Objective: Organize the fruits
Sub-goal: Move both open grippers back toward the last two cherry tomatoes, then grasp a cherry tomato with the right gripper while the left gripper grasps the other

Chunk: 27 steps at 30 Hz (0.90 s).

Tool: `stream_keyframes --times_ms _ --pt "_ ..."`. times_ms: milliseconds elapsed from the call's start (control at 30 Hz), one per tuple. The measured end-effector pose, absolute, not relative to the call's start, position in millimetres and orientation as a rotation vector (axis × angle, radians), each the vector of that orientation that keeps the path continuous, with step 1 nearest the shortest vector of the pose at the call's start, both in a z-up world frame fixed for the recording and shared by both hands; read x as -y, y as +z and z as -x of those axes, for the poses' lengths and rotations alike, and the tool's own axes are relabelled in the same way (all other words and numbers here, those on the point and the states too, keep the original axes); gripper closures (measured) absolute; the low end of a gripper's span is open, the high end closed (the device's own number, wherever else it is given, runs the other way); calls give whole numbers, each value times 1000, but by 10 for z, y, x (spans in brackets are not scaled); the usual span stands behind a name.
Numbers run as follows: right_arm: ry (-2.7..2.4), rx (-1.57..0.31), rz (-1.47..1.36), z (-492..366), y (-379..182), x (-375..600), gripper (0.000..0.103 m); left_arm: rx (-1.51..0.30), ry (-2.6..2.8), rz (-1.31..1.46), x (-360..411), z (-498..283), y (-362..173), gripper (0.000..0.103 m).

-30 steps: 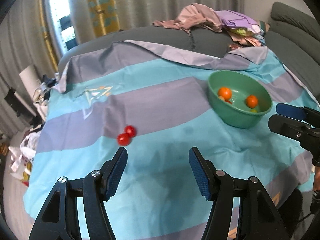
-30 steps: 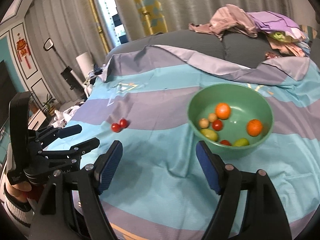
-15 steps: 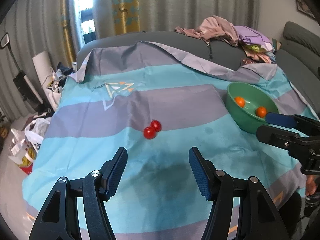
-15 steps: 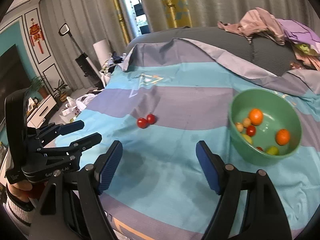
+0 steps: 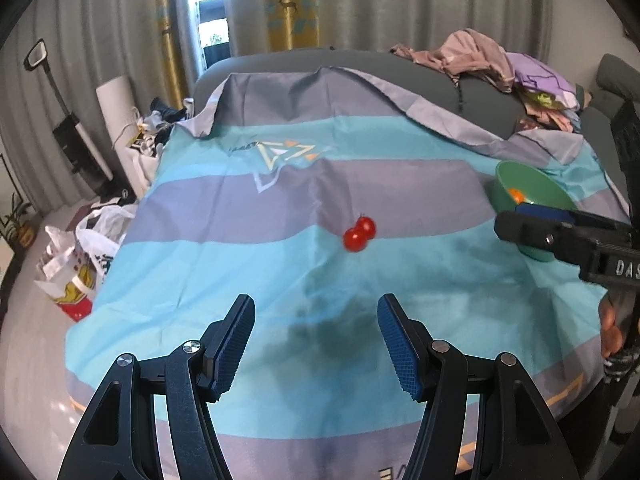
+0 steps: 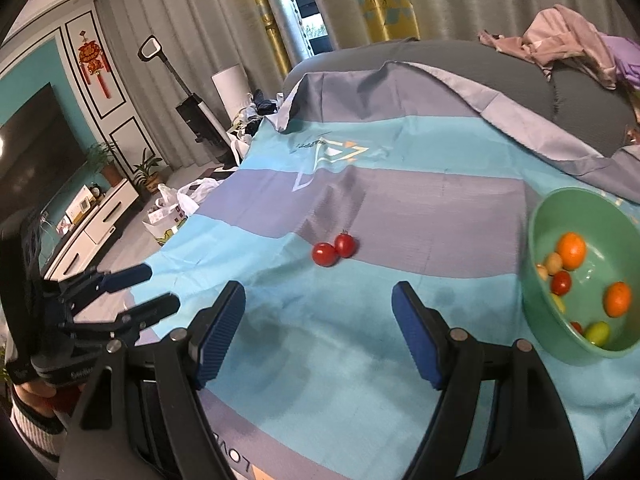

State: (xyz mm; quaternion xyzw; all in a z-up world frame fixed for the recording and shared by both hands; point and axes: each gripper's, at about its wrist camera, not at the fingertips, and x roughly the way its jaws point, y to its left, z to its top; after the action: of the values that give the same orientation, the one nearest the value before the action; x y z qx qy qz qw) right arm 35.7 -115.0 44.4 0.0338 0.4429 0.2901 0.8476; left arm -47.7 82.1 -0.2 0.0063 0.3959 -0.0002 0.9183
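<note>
**Two tomatoes loose on the cloth, both grippers empty**

Two red cherry tomatoes point(image 6: 334, 249) sit touching each other on the striped teal and grey cloth point(image 6: 400, 344), right where a grey band meets a teal one. Over on the left, the left gripper point(image 5: 314, 340) hangs above the cloth with its blue pads spread wide and nothing between them; the tomatoes lie ahead of it, a touch to the right. Moving across, the right gripper point(image 6: 319, 328) hovers the same way, jaws apart and empty, the pair of tomatoes just beyond its tips. Far right now: the green bowl point(image 6: 560, 216) stands on the cloth, well apart from the tomatoes, holding two oranges point(image 6: 572, 250), a red tomato, small tan fruits and yellow-green ones.
</note>
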Motion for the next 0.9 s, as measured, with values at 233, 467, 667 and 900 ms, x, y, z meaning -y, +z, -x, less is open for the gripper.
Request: stream_keyframes --times_ms 233,467,667,900 --pt "613 -964 -57 -492 333 1011 27 -795 -22 -48 -822 344 -11 39" --pt "573 -1004 -50 -661 156 976 27 -799 -73 -39 -834 114 -159 39" --pt "521 -1033 -56 -812 34 1056 27 -822 -121 -27 -836 -127 -329 39" --pt "517 -1065 -30 -975 -105 1028 27 -862 -172 51 -977 -352 -523 39"
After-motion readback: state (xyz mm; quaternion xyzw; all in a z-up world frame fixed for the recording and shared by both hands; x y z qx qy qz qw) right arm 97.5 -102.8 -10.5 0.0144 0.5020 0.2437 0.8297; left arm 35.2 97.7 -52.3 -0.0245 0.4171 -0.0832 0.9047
